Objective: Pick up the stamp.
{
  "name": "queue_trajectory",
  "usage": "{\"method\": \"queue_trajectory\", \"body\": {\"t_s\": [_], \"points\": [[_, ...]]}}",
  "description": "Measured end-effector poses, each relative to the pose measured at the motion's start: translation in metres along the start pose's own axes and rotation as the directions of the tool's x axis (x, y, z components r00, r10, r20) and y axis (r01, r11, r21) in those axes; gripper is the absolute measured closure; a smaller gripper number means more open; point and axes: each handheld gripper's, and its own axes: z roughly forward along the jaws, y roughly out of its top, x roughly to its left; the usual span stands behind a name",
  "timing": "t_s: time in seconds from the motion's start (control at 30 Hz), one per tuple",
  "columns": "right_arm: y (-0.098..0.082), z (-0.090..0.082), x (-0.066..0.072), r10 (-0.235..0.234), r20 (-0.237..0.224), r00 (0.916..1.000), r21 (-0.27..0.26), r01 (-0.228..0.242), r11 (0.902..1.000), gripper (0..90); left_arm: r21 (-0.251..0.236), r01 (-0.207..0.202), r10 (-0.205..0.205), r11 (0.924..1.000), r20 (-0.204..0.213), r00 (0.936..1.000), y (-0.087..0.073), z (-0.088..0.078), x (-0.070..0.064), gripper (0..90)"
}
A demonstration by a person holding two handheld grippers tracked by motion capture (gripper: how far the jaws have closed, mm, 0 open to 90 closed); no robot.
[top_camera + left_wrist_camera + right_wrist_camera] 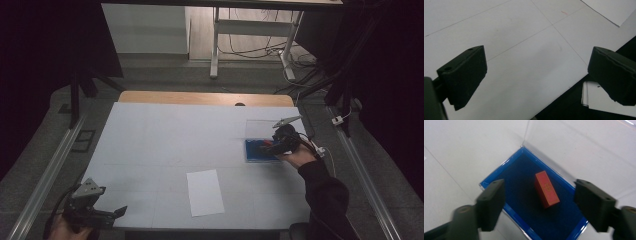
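I hold the right gripper point(539, 202) over the blue-lined case point(499, 176), jaws apart around the red block point(547, 189), ungrasped; left gripper point(536, 75) gapes idle.

Block point(547, 189) inside tray point(496, 175) at table's point(150, 140) right; paper sheet point(205, 192) near front edge.

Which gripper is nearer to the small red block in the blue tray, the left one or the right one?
Right. The right gripper hovers directly above the red block in the blue tray, jaws apart. The left gripper is far away at the table's near left corner.
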Motion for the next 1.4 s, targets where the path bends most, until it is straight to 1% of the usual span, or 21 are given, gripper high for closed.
{"method": "queue_trajectory", "body": {"t_s": [0.03,0.07,0.17,0.3,0.33,0.4,0.6,0.63,0.8,0.83,0.87,0.97,1.03,1.3,1.4], "points": [[0.000,0.000,0.000,0.000,0.000,1.0000,0.000,0.000,1.0000,29.3,0.000,0.000,0.000,1.0000,0.000,1.0000,0.000,0.000,0.000,2.6],[0.002,0.001,-0.001,-0.033,-0.005,0.9994,0.012,0.033,0.9994,36.8,0.000,0.000,0.000,1.0000,0.001,1.0000,0.000,0.000,0.000,2.7],[0.005,0.002,-0.003,-0.056,-0.015,0.9983,0.016,0.056,0.9983,47.2,0.000,0.001,-0.001,1.0000,0.001,1.0000,0.000,0.000,0.000,2.6],[0.005,0.003,-0.005,-0.086,-0.024,0.9960,0.028,0.087,0.9958,55.5,0.001,0.001,-0.001,1.0000,0.001,1.0000,0.000,0.000,0.000,2.6],[0.005,0.004,-0.005,-0.085,-0.022,0.9961,0.028,0.086,0.9959,57.4,0.002,0.000,0.000,1.0000,0.001,1.0000,0.000,0.000,0.000,2.7],[0.004,0.005,-0.006,-0.089,-0.035,0.9954,0.032,0.090,0.9954,60.3,0.002,0.000,0.000,1.0000,0.001,1.0000,0.000,0.000,0.000,2.7],[0.003,0.008,-0.009,-0.095,-0.047,0.9944,0.035,0.097,0.9947,66.5,0.005,0.001,-0.001,1.0000,0.002,1.0000,0.000,0.000,0.000,2.7],[0.003,0.008,-0.009,-0.095,-0.047,0.9944,0.035,0.097,0.9947,66.5,0.005,0.001,-0.001,1.0000,0.002,1.0000,0.000,0.000,0.000,2.7],[0.003,0.009,-0.009,-0.106,-0.045,0.9933,0.035,0.108,0.9936,73.8,0.006,0.001,-0.001,1.0000,0.002,1.0000,0.000,0.000,0.000,2.7],[0.003,0.009,-0.009,-0.106,-0.045,0.9933,0.035,0.108,0.9936,73.8,0.006,0.001,-0.001,1.0000,0.002,1.0000,0.000,0.000,0.000,2.7],[0.003,0.009,-0.009,-0.107,-0.045,0.9932,0.033,0.109,0.9935,77.6,0.007,0.001,-0.001,1.0000,0.002,1.0000,0.000,0.000,0.000,2.7],[0.002,0.009,-0.010,-0.106,-0.038,0.9937,0.031,0.107,0.9938,78.7,0.007,0.003,-0.003,1.0000,0.002,1.0000,0.000,0.000,0.000,2.7],[0.001,0.009,-0.011,-0.088,-0.042,0.9953,0.026,0.089,0.9957,79.1,0.007,0.004,-0.004,1.0000,0.002,1.0000,0.000,0.000,0.000,2.7],[0.000,0.006,-0.012,-0.065,-0.045,0.9969,0.010,0.065,0.9978,79.4,0.006,0.004,-0.004,1.0000,0.002,1.0000,0.000,0.000,0.000,2.7],[0.000,0.001,-0.010,-0.060,-0.035,0.9976,-0.014,0.060,0.9981,79.5,0.006,0.003,-0.003,1.0000,0.002,1.0000,0.000,0.000,0.000,2.7]]}}
